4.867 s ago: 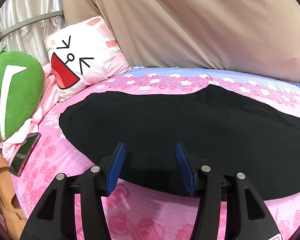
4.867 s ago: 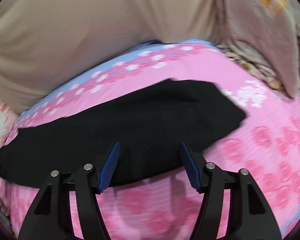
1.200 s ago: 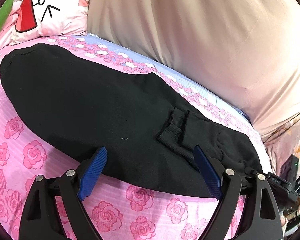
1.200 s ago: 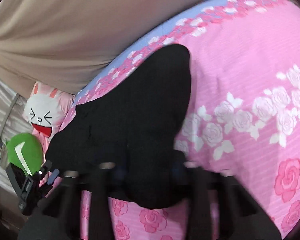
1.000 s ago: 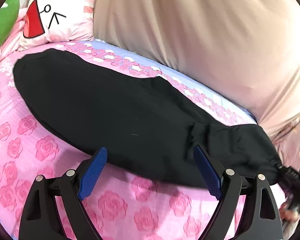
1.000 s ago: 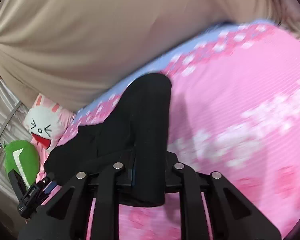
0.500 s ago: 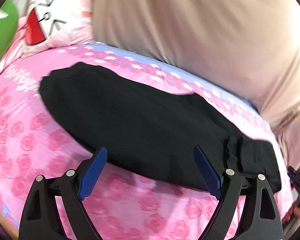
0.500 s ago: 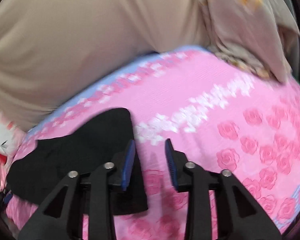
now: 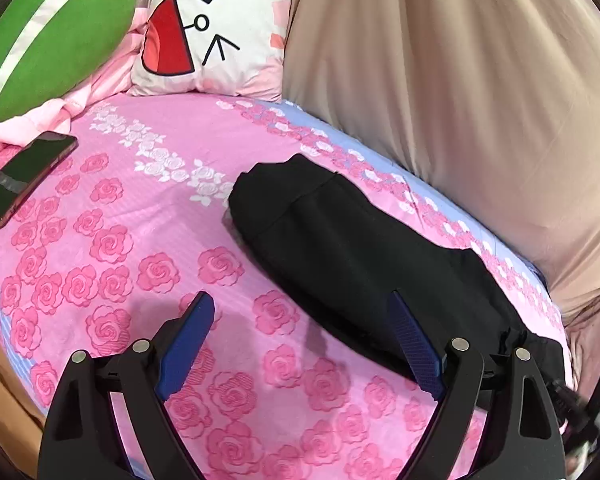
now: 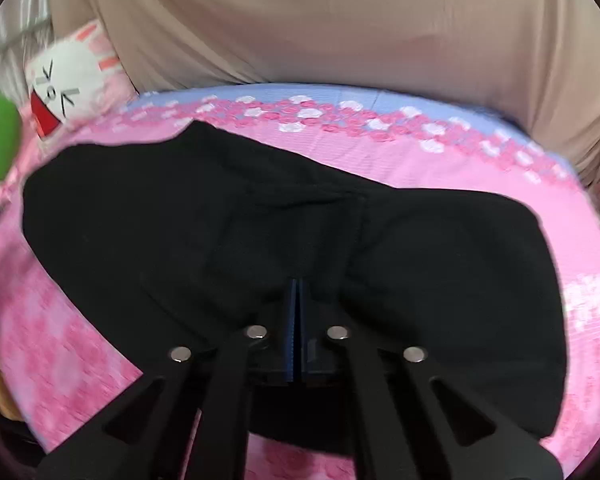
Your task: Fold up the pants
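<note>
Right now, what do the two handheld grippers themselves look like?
Both match: the left gripper and the right gripper have glossy black plastic forked arms with silver round rivets and ribbed blue finger pads. No cables, markings or sleeves are visible.

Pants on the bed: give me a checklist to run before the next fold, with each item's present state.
1. Pants lying on the bedsheet, not hanging: ok.
2. Left gripper open and empty: ok.
3. Right gripper shut with nothing between its fingers: ok, though this view is blurred.
4. Pants folded into a shorter bundle: ok, a layer edge shows across the top.
5. Layers lined up evenly: cannot tell.
6. Phone apart from the pants: ok.
</note>
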A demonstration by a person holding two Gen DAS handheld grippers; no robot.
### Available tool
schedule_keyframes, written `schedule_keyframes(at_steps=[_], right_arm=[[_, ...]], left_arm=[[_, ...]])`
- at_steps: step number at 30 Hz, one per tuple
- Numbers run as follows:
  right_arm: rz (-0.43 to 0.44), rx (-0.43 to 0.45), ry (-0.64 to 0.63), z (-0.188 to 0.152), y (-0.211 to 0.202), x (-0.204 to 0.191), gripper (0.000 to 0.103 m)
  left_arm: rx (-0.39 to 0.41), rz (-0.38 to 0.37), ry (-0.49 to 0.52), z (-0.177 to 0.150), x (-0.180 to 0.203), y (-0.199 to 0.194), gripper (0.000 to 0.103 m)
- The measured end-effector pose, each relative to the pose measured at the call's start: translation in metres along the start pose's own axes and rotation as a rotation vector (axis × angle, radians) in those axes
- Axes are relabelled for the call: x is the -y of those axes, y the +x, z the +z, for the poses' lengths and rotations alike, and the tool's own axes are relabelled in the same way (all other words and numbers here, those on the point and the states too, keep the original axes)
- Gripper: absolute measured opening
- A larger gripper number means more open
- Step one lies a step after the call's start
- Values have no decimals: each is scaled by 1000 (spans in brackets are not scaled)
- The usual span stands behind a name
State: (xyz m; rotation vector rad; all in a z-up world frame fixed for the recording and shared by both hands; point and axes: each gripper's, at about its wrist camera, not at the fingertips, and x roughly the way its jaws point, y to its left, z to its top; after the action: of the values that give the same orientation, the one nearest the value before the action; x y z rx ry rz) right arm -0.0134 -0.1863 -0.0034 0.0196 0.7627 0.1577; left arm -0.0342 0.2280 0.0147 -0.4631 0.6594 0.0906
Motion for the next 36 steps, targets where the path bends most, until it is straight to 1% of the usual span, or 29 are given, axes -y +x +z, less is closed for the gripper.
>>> schedule_keyframes(at_steps=[3,5,6,7,8,9,11,12,13,15,16,17,19,20,21,22,23,24,25,26,27,28,29,30,31,32,33,35,36], right_arm=[[87,87,20,17,-29,-6,0],[80,74,-29,22,-31,-18,1],[51,53,-71,20,-26,-24,8],[13,24,-109,14,-20,-28,35],[-5,7,-129,8,-17,-30,53],[-30,1,-145,0,-14,-30,68],[-53,-29,-151,-9,-7,-27,66],[-60,-41,-145,-13,-1,-23,60],[-68,-56,-135,-15,5,-19,50],[-58,-74,-77,-13,13,-9,16],[-53,-72,-49,-10,12,-6,10],[-30,-61,-20,-5,7,-3,7],[41,0,37,12,-8,-3,7],[64,25,38,18,-15,-8,7],[104,49,31,25,-22,-15,3],[146,54,23,29,-23,-23,2],[156,45,7,29,-20,-29,2],[144,8,-33,26,-7,-40,3],[121,-46,-79,19,12,-50,3],[67,-94,-112,9,30,-56,3],[31,-117,-120,3,38,-59,4],[21,-101,-121,-1,37,-60,5],[26,-77,-117,-2,30,-61,10],[46,-59,-104,-3,20,-60,36],[47,-31,-93,-3,11,-60,74],[37,11,-87,-3,1,-58,82],[33,47,-91,-3,-9,-56,85],[12,66,-90,-7,-16,-52,85],[-5,67,-83,-9,-16,-50,85]], left_arm=[[-19,-18,1,-3,-1,8,86],[-36,-48,7,-6,4,12,86],[-41,-58,12,-7,7,14,86],[-49,-71,22,-9,11,15,86],[-54,-79,34,-11,14,15,86],[-59,-88,57,-14,20,14,86],[-61,-95,95,-17,28,13,86],[-63,-96,115,-19,33,13,86],[-70,-105,140,-22,40,13,86],[-85,-126,157,-24,46,14,86],[-96,-138,166,-26,50,15,86],[-102,-144,171,-27,52,16,86],[-105,-146,180,-27,55,17,86],[-103,-147,182,-26,55,16,86],[-99,-145,184,-25,55,15,86],[-95,-140,181,-23,54,14,86],[-92,-139,178,-22,52,13,86],[-88,-139,170,-19,49,11,86],[-85,-140,158,-16,45,10,86],[-83,-139,144,-13,40,9,86],[-80,-128,126,-8,33,9,86],[-76,-116,116,-5,27,7,86],[-70,-105,104,-1,20,5,86],[-66,-97,94,3,13,3,86],[-65,-84,82,9,3,3,86],[-65,-77,65,15,-5,4,86],[-64,-74,44,20,-12,6,86],[-75,-68,-20,34,-28,19,86],[-93,-84,-66,42,-35,30,86]])
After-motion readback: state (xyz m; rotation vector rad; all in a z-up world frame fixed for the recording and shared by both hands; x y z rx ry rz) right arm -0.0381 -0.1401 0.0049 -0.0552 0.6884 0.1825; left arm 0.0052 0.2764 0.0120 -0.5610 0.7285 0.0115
